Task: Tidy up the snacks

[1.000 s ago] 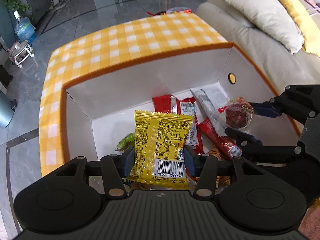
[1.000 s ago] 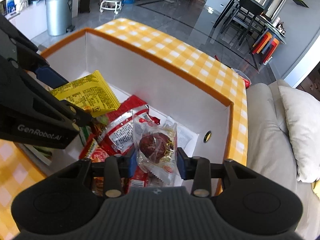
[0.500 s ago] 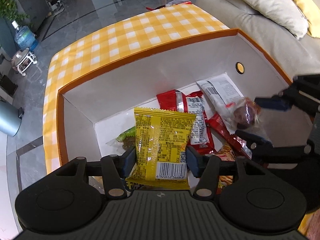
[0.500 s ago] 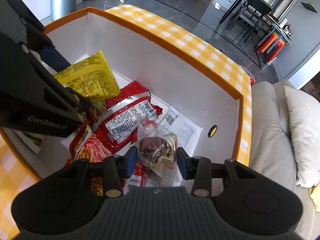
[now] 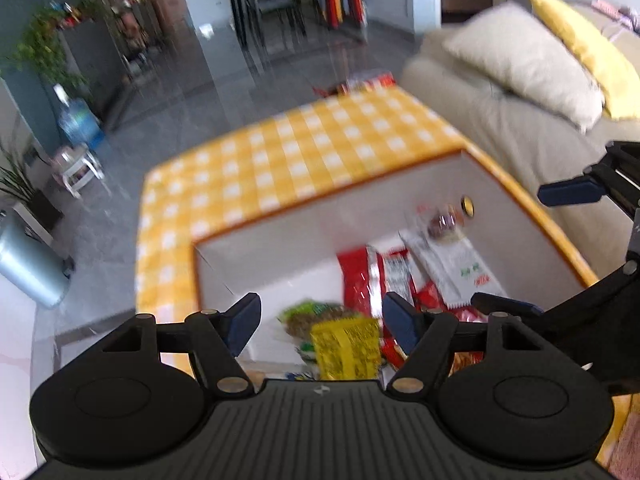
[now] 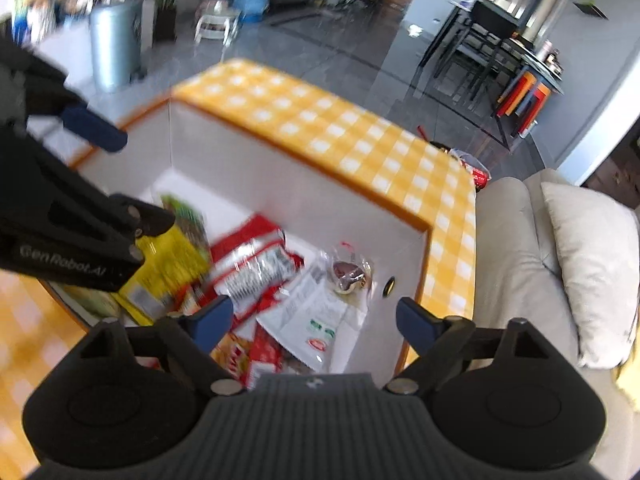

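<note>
Both claws stand wide and empty above the white box. The yellow snack packet lies inside beneath the left claw; the clear-wrapped brown sweet lies beyond the right claw. Lift straight up, clearing the rim, before fetching more.

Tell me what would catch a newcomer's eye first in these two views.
Probably the white box with orange rim on the yellow checked cloth, holding a heap of snacks. A yellow packet lies at its near edge, a clear-wrapped dark sweet by the far wall. The left gripper and right gripper hang above, jaws open.
</note>
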`<move>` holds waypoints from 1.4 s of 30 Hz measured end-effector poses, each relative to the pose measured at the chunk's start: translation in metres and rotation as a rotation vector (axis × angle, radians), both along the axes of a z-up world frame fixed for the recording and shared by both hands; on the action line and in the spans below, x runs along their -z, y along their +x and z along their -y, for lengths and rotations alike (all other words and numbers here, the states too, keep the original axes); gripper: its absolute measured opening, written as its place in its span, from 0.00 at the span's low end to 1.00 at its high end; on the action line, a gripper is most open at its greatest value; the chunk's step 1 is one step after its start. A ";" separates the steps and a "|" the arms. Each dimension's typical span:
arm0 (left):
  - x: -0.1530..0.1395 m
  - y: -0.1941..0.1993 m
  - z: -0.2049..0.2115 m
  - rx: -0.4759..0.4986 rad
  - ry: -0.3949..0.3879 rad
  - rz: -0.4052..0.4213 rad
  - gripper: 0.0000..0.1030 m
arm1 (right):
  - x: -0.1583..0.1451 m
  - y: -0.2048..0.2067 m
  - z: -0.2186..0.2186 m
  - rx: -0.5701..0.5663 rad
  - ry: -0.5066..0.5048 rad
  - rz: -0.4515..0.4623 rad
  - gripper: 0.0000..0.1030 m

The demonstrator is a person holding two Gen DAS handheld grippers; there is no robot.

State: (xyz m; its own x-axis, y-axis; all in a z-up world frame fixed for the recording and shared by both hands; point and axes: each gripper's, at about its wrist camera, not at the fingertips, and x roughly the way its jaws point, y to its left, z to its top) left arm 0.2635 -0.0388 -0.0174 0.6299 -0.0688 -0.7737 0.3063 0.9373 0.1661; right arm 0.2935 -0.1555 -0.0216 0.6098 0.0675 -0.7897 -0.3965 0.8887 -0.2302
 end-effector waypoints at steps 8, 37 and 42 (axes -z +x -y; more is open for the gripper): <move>-0.055 -0.039 -0.020 -0.067 -0.085 0.183 0.80 | -0.071 -0.034 0.009 0.061 0.166 0.148 0.96; -0.023 -0.161 -0.039 -0.339 -0.069 0.241 0.92 | -0.058 -0.207 0.018 0.215 0.347 0.280 0.96; -0.010 -0.163 -0.034 -0.331 -0.036 0.200 0.92 | -0.036 -0.199 0.019 0.240 0.317 0.223 0.96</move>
